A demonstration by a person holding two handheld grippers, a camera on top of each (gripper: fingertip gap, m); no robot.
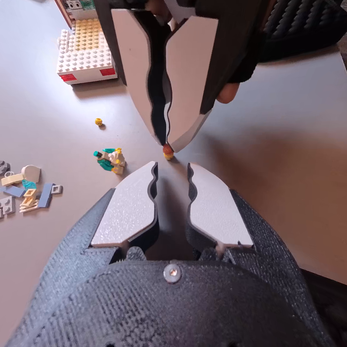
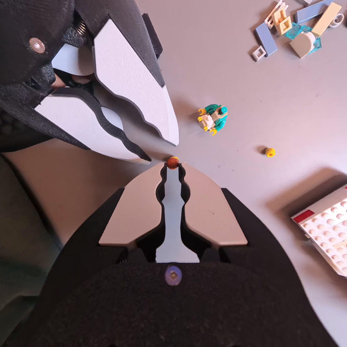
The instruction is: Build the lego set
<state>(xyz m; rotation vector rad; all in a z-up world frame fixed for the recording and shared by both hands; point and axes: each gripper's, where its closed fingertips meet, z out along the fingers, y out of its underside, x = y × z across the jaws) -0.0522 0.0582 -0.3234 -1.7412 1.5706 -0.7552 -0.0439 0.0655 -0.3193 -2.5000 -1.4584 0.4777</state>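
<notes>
While ribbed hairpiece (image 2: 172,163) pinched, R claw (image 2: 172,165).

Two close, facing wrist views, sharing the minifigure head (image 1: 168,152) (image 2: 173,163).

Readable text: none in either view.
Labels or brand marks: none legible on the white studded build (image 1: 85,58) at upper left of the left wrist view; its red patches are plain colour.
Numbers or signs: none legible on the loose pieces (image 2: 298,32) at upper right of the right wrist view.
Blurred area: the top edge of the left wrist view, above the build, is too small to read.
</notes>
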